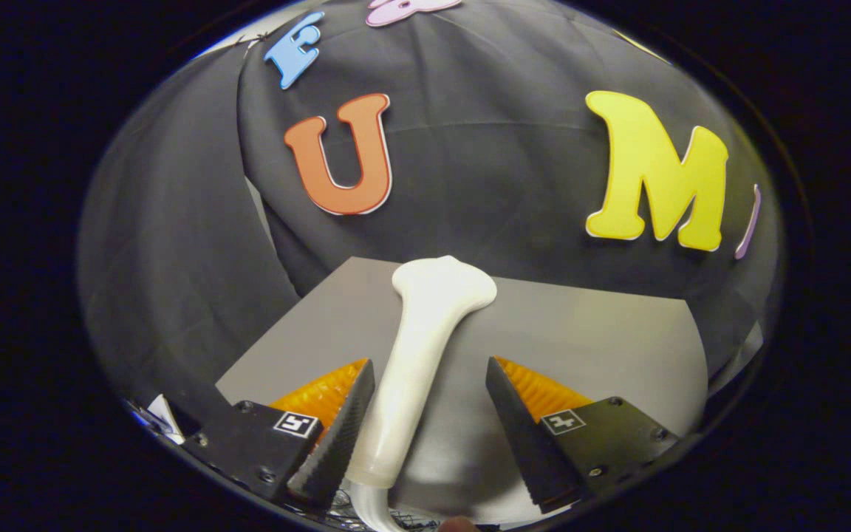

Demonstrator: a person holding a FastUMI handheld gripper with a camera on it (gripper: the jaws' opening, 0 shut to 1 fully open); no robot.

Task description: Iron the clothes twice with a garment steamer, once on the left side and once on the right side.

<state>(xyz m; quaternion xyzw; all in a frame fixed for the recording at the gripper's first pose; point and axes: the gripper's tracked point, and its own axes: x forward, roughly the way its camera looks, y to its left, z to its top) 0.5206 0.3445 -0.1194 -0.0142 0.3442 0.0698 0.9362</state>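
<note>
A white garment steamer (425,332) lies on the grey table (595,340), its wide flat head pointing away toward the black cloth wall and its handle running back between my fingers. A white hose (370,510) leaves the handle's near end. My gripper (429,363) is open and straddles the handle. The left finger (340,436) is right against the handle's side, while the right finger (518,428) stands apart from it with a clear gap.
The black cloth wall (174,244) hangs close behind and to the left of the table. The table's far edge runs just beyond the steamer's head. Bare table surface spreads to the right of the steamer.
</note>
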